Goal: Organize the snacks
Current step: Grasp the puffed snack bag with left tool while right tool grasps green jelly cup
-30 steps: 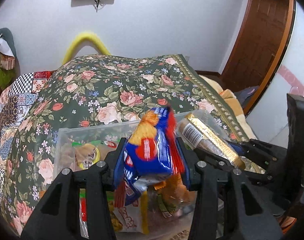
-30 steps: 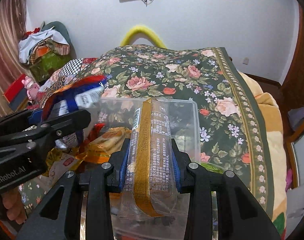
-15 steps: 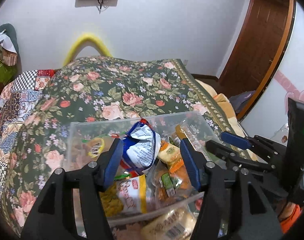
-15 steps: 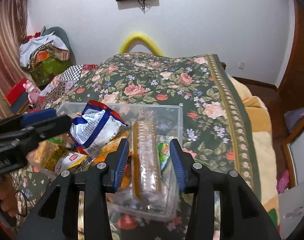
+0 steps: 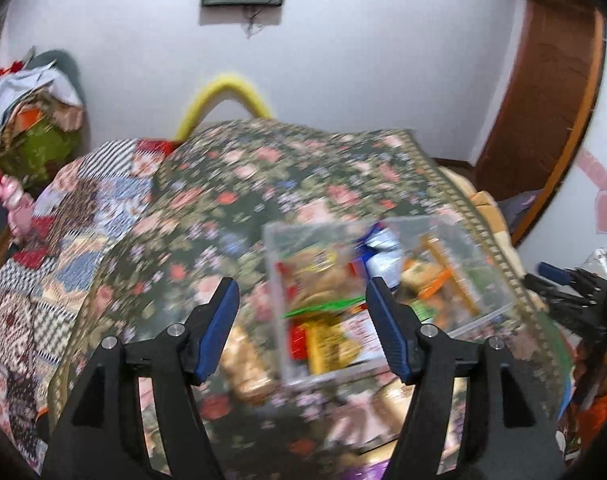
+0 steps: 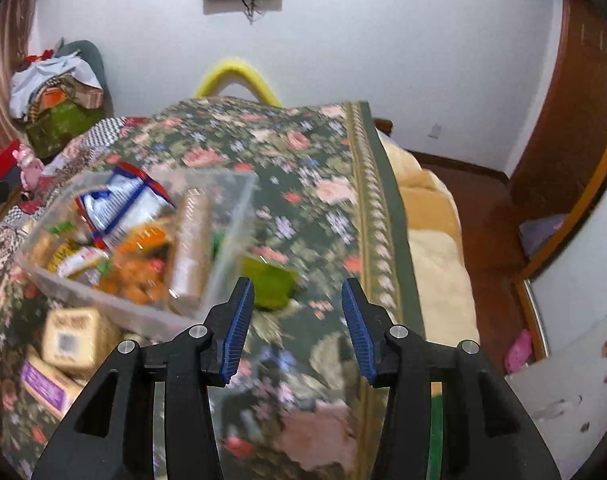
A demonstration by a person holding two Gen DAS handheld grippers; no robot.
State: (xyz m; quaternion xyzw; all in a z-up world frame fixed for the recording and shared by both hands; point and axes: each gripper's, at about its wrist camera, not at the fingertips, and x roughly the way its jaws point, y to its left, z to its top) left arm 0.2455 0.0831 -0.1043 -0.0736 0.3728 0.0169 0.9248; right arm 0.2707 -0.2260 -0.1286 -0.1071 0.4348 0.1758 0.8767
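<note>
A clear plastic bin [image 5: 499, 300] [image 6: 239, 216] full of snack packs sits on the floral bedspread. In it lie a blue-and-white chip bag [image 5: 383, 248] [image 6: 119, 204] and a long biscuit sleeve [image 6: 191, 236] [image 5: 447, 272]. My left gripper [image 5: 301, 328] is open and empty, raised to the left of the bin. My right gripper [image 6: 297, 328] is open and empty, raised to the right of the bin. A green pack [image 6: 269, 284] lies on the bed beside the bin. Both views are motion-blurred.
Loose snack packs lie in front of the bin: a tan box [image 6: 71, 336] and a purple-labelled pack [image 6: 43, 384]. The bed's right edge [image 6: 391, 216] drops to a cream blanket and wooden floor. A clothes pile [image 6: 55, 92] sits far left.
Both grippers let go of their snacks into the bin, opened, and pulled up and back. The left swung left and the right swung right, away from the bin.
</note>
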